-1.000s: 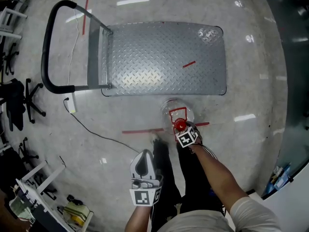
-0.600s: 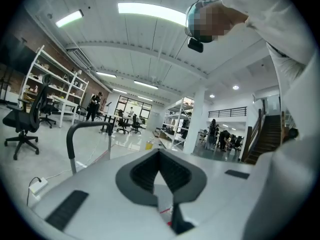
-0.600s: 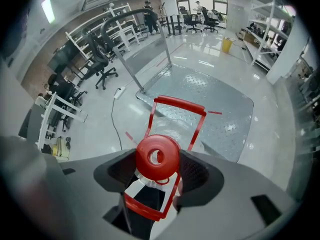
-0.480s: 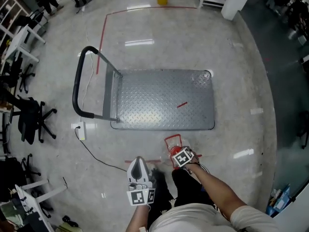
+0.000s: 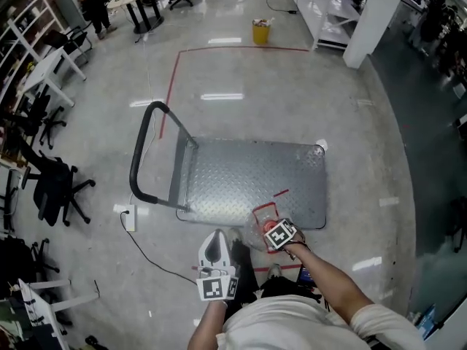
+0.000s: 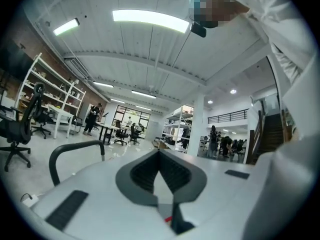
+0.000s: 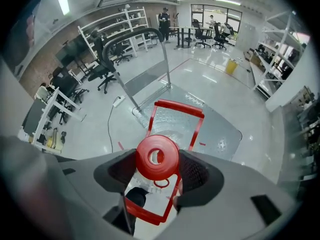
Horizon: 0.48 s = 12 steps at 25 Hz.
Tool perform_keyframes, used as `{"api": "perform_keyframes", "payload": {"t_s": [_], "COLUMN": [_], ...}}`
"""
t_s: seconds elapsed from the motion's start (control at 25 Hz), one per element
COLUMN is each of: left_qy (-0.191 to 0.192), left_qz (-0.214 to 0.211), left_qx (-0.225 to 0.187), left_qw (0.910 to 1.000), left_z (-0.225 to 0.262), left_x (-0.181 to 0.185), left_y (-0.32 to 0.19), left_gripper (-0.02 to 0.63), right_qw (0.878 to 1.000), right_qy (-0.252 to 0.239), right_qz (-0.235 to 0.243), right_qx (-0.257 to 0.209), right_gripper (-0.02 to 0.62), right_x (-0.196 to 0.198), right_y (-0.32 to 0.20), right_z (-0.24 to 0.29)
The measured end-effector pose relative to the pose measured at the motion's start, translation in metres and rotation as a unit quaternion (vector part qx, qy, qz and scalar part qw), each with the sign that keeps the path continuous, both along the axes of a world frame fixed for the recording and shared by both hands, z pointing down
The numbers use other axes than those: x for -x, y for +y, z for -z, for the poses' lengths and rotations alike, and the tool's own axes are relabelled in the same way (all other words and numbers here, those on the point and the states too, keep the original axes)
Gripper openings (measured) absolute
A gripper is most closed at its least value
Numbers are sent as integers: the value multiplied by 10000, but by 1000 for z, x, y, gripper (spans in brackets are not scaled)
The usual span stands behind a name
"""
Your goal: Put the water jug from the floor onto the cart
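Observation:
The water jug [image 5: 255, 233] is clear plastic with a red cap [image 7: 157, 156] and a red carrying frame [image 7: 176, 109]. My right gripper [image 5: 276, 232] is shut on its neck just under the cap, jaws on either side [image 7: 157, 173]. The jug hangs at the near edge of the grey steel cart [image 5: 248, 177], whose deck shows below it in the right gripper view [image 7: 215, 126]. My left gripper [image 5: 217, 257] is held low at the left, shut with nothing in it [image 6: 160, 166], and points out across the room.
The cart's black push handle [image 5: 139, 168] stands at its left end. A white power strip with a cable [image 5: 128, 217] lies on the floor beside it. Office chairs [image 5: 55, 188] crowd the left. Red floor tape [image 5: 175, 86], a yellow bin [image 5: 260, 31] and a white pillar [image 5: 368, 17] lie beyond.
The head view has risen and takes in more of the room. The right gripper has carried the jug from the floor tape up to the cart's near edge. The left gripper stays shut.

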State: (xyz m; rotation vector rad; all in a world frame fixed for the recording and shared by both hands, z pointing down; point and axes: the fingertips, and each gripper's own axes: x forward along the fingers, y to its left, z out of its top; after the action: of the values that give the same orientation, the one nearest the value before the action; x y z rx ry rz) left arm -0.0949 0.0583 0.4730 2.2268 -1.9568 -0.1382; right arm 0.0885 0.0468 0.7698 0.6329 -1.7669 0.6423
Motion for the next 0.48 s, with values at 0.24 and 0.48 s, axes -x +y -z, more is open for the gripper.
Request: {"api": "perform_keyframes", "payload": {"t_s": [0.24,0.48], "left_qy": [19,215], "left_qz": [-552,-631], "left_qx": [26,101], "left_qw": [9985,9977], "left_z": [6,12], "left_x": [27,61], "left_y": [-89,-149], "left_gripper": [3,3], "right_qw": [9996,9987], "right_qy": [101,164], "right_qz": [-185,-451], "right_qx": [-185,-178], "right_gripper": [272,272], "right_x": [17,45], "right_y": [-64,-125], "right_z": [-5,-20]}}
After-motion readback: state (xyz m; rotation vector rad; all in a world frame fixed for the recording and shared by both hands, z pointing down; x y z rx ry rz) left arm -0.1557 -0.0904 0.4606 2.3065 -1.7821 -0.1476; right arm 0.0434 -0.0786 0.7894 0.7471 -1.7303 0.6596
